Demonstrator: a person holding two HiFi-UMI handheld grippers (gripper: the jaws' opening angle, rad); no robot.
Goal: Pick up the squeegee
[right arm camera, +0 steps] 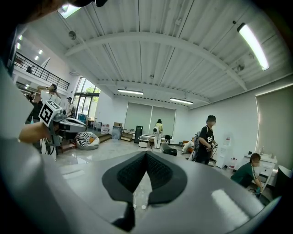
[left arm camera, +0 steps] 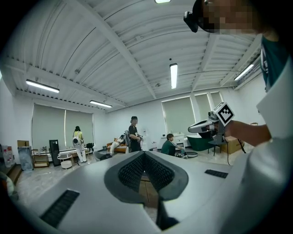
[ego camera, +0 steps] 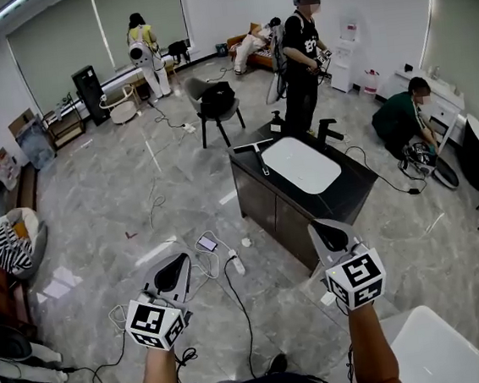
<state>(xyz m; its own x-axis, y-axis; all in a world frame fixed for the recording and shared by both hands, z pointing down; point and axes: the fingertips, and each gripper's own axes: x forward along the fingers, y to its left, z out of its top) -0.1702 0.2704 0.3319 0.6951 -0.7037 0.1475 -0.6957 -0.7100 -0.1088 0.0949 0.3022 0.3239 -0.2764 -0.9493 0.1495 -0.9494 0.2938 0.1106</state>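
Squeegee (ego camera: 259,154) lies flat on the dark tabletop (ego camera: 354,184), at ten o'clock of the white basin (ego camera: 300,165). Pump bottle (ego camera: 277,123) at basin's twelve. Left tongs (ego camera: 177,263) and right tongs (ego camera: 327,232) both pressed together, gripping nothing, well apart from squeegee.

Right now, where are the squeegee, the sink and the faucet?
squeegee (ego camera: 260,159), head view, on its handle.
sink (ego camera: 300,165), head view, bare middle of the basin.
faucet (ego camera: 327,129), head view, on its black body.

The pale T-shaped squeegee (ego camera: 254,146) on the dark desk (ego camera: 357,181) is too small for detail. A white slab (ego camera: 444,352) runs off-frame below.
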